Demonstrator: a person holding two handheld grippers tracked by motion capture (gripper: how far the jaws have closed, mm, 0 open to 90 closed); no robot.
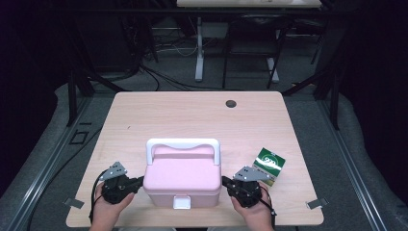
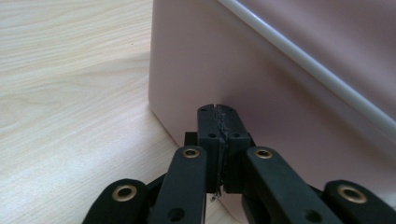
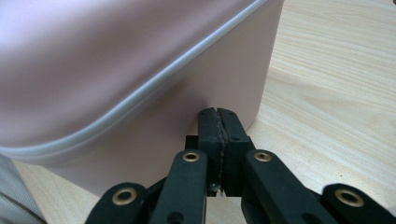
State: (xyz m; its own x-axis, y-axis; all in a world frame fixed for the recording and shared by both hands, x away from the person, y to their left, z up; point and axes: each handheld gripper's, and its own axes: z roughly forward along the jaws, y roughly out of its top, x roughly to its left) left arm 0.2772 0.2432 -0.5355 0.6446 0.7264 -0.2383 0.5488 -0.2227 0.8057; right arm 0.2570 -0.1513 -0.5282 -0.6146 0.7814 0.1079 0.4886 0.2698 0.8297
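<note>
While gripper views frame the pink box [image 2: 280, 93], overhead reveals a green carton [image 1: 269, 166].

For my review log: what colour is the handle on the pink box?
White; the handle shows best in the high view.

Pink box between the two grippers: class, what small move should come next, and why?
Probably press both grippers inward and lift a little. The left gripper and right gripper, jaws shut, sit against opposite side walls of the pink box, which rests on the table with its white handle untouched.
</note>
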